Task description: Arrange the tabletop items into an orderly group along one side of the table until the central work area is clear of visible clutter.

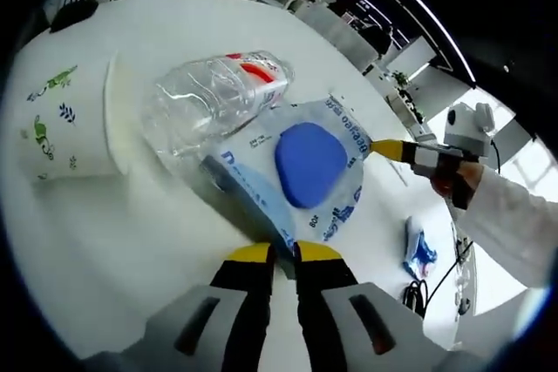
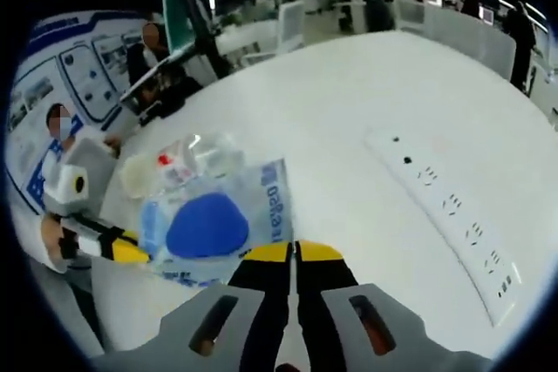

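Left gripper (image 1: 284, 254): jaws closed on one edge of the clear pouch (image 1: 296, 172) with the blue oval. Right gripper (image 2: 293, 254): jaws closed on its opposite edge. The pouch is stretched between them above the white desk (image 1: 131, 224). Empty plastic bottle (image 1: 214, 93), on its side, touches the pouch. Printed paper cup (image 1: 65, 119), tipped over, lies beside the bottle. White power strip (image 2: 453, 206) lies well apart. Small blue packet (image 1: 417, 248) lies near the desk edge.
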### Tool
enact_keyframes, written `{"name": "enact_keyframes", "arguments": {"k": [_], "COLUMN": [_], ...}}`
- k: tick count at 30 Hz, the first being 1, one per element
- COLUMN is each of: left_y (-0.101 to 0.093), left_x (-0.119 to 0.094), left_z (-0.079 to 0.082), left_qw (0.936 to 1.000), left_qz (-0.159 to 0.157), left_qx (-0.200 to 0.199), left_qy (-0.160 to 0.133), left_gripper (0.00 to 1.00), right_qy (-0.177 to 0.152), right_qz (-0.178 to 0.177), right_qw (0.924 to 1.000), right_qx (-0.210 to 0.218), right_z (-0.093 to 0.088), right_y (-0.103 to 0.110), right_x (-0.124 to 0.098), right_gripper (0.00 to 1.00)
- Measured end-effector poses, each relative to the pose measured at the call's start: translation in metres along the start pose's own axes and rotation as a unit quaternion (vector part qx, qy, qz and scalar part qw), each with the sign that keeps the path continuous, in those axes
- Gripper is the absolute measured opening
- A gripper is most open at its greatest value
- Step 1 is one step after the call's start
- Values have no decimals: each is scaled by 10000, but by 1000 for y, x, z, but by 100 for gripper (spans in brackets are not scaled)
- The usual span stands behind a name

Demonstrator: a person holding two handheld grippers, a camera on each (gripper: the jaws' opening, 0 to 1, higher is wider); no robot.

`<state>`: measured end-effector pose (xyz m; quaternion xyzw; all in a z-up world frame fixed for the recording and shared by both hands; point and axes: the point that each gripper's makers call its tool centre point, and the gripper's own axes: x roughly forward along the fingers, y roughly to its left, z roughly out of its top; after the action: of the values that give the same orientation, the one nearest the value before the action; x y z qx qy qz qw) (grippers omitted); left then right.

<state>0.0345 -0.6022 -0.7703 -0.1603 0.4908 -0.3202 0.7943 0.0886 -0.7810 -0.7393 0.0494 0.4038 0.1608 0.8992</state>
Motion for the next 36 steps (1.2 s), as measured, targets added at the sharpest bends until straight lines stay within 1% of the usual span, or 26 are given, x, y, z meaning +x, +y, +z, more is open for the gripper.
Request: {"name": "enact_keyframes", "arguments": {"k": [2, 6, 9, 10, 11, 13, 16, 17, 18, 19, 20, 21, 23, 24, 26, 27, 28, 29, 30, 32, 34, 36], "left_y": [0, -2, -7, -9, -12, -17, -23, -28, -32, -36, -41, -45, -54, -59, -65, -70, -75, -78, -81, -86, -92, -99], "left_x": [-3, -8, -16, -18, -20, -26, -33, -37, -41, -44, -50, -53, -58, -60, -62, -64, -66, -67, -69, -70, -72, -74], "left_z": [4, 5, 7, 8, 9, 12, 20, 25, 30, 34, 39, 42, 47, 51, 56, 60, 64, 66, 69, 74, 77, 78], "left_qw": [9999, 9999, 9994, 9991, 9987, 9979, 9960, 9947, 9925, 9904, 9869, 9845, 9799, 9764, 9719, 9686, 9655, 9650, 9631, 9614, 9593, 9555], "left_qz": [36, -25, -136, -181, -232, -297, -423, -486, -569, -629, -679, -710, -817, -892, -982, -1028, -1071, -1088, -1127, -1155, -1228, -1310], "left_qx": [-79, 76, 256, 336, 419, 545, 733, 839, 1006, 1149, 1379, 1523, 1740, 1893, 2071, 2194, 2302, 2313, 2369, 2418, 2465, 2567], "left_qy": [-125, -136, -164, -172, -172, -185, -280, -342, -404, -441, -482, -504, -526, -528, -531, -551, -581, -587, -600, -624, -626, -628], "left_gripper": [1, 0, 0, 0, 0, 0, 0, 0, 0, 0, 0, 0, 0, 0, 0, 0, 0, 0, 0, 0, 0, 0], "right_qy": [-8, -144, -360, -489, -713, -929, -1119, -1215, -1439, -1688, -1753, -1885, -2047, -2144, -2297, -2394, -2546, -2649, -2728, -2772, -2826, -2931], "right_qz": [-6, -129, -247, -313, -339, -424, -570, -628, -710, -750, -759, -811, -881, -962, -1032, -1097, -1147, -1144, -1219, -1264, -1351, -1426], "right_qw": [10000, 9998, 9990, 9981, 9958, 9929, 9907, 9891, 9840, 9772, 9752, 9707, 9644, 9606, 9535, 9475, 9383, 9332, 9302, 9282, 9240, 9174], "right_qx": [-4, 70, 104, 204, 460, 603, 533, 553, 768, 1049, 1117, 1248, 1427, 1483, 1657, 1816, 2040, 2141, 2133, 2137, 2194, 2283], "right_z": [-1, -1, -2, 0, 4, 6, 3, 3, 4, 4, 3, 0, -4, -8, -13, -17, -20, -21, -25, -29, -35, -40], "right_y": [3, 8, 13, 14, 19, 25, 35, 37, 39, 42, 43, 47, 52, 56, 62, 66, 70, 74, 80, 88, 95, 100], "right_x": [-5, -23, -45, -51, -60, -75, -97, -104, -115, -125, -128, -138, -149, -158, -169, -176, -183, -186, -192, -197, -203, -211], "right_gripper": [0, 0, 0, 0, 0, 0, 0, 0, 0, 0, 0, 0, 0, 0, 0, 0, 0, 0, 0, 0, 0, 0]}}
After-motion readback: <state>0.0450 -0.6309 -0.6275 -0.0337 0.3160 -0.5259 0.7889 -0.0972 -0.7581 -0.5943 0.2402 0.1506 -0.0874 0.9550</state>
